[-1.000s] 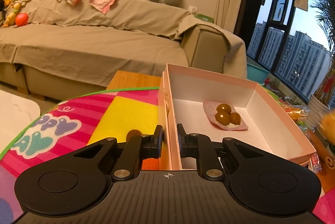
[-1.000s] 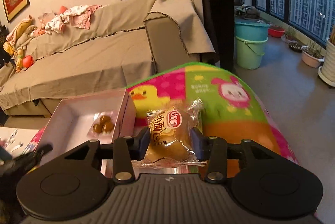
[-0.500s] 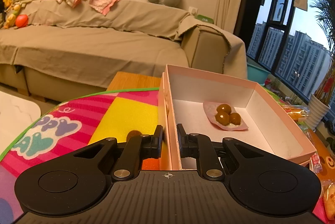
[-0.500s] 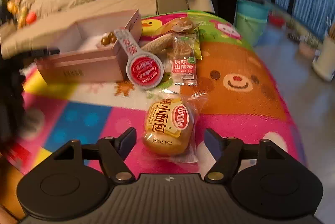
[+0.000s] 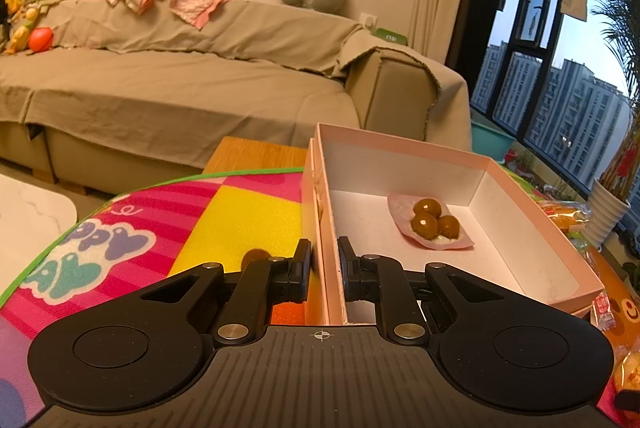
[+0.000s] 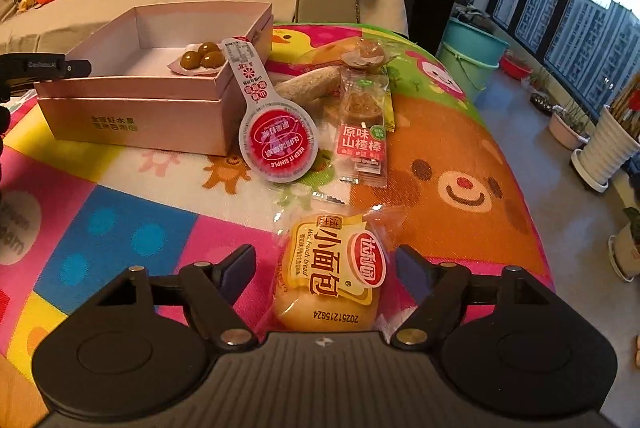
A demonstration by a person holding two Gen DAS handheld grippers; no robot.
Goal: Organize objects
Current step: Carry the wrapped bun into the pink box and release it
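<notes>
A pink box [image 5: 524, 224] stands on the colourful play mat [image 5: 248, 216], with a pack of brown balls [image 5: 434, 222] inside. My left gripper [image 5: 324, 260] is shut on the box's near left wall. In the right wrist view the box [image 6: 132, 116] sits at the left with the brown balls [image 6: 202, 58] in it. My right gripper [image 6: 324, 268] is open, its fingers either side of a wrapped yellow bread bun [image 6: 328, 276] lying on the mat. A red spoon-shaped packet [image 6: 276, 136] leans on the box, next to a red hawthorn snack packet [image 6: 362, 132].
A beige covered sofa [image 5: 180, 84] stands behind the table. More snack packets [image 6: 360, 54] lie behind the hawthorn packet. A brown ball [image 5: 254, 256] lies on the mat left of the box. Buckets [image 6: 468, 56] and plant pots [image 6: 604, 148] stand on the floor at the right.
My right gripper carried the bread bun down to the mat, opened and released it. My left gripper has kept its hold on the box wall.
</notes>
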